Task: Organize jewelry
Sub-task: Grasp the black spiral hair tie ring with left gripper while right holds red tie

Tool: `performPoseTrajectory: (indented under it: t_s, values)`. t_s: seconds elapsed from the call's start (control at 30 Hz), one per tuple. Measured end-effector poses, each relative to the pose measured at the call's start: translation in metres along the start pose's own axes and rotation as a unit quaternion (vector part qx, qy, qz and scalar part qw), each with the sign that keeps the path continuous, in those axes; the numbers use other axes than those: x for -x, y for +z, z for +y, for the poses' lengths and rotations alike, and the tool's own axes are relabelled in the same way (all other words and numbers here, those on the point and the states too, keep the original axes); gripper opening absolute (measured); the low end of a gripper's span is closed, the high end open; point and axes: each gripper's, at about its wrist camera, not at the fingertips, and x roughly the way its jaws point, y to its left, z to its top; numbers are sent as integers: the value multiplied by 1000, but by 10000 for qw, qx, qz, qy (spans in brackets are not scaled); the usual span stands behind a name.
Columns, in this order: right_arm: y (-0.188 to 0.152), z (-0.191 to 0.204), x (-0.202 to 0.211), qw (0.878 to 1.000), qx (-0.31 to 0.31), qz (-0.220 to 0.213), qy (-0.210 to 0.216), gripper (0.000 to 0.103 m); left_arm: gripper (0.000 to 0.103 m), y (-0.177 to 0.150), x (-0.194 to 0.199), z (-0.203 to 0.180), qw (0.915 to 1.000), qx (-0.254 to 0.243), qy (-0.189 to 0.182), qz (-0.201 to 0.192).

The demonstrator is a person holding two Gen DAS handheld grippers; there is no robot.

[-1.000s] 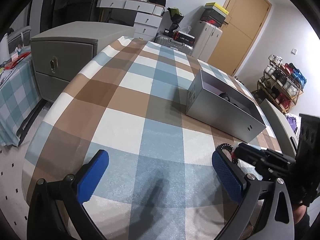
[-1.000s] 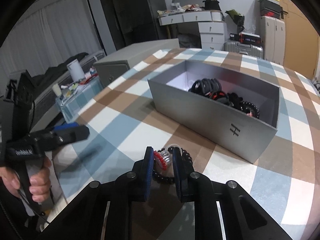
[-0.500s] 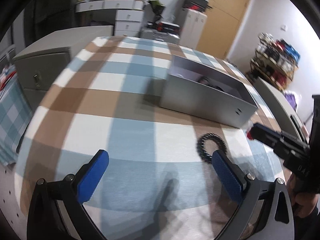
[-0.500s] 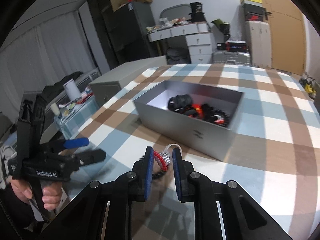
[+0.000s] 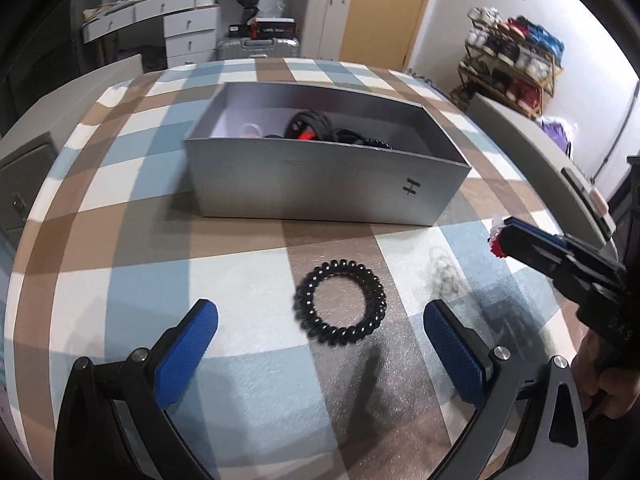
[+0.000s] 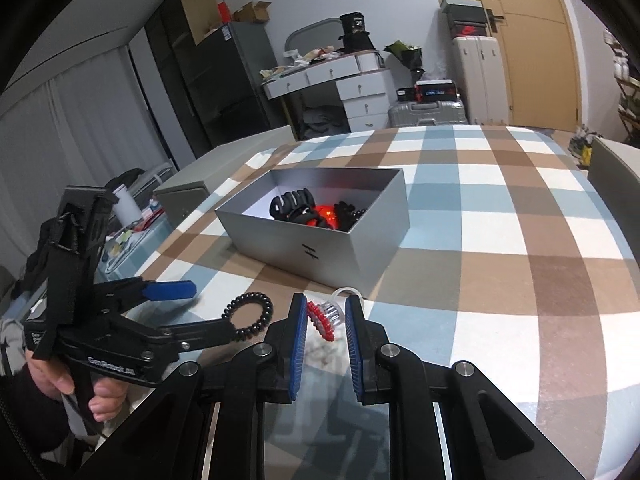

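L claw (image 5: pixel 320 350) spread wide over black coil hair tie (image 5: pixel 340 301); R claw (image 6: pixel 326 344) clamped on red-beaded clear clip (image 6: pixel 325 317).

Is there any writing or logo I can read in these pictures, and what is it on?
"H" mark: front wall of the grey box.
"38": black tub on the far desk.
White lettering on the left gripper handle: too blurred to read.
Labels on the shelf boxes: too small.
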Motion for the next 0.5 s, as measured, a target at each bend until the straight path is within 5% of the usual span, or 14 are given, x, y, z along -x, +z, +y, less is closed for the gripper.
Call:
performPoseTrajectory:
  t_s: [0.2,0.5]
  values:
    - [-1,-4,4,9999,-35,-90,28,18,91,3,-10,-3,9998,-44,11,181]
    - [-3,-8,2,9998,-111,-105,112,18,55,3,-12,-19,9984,-413,218,333]
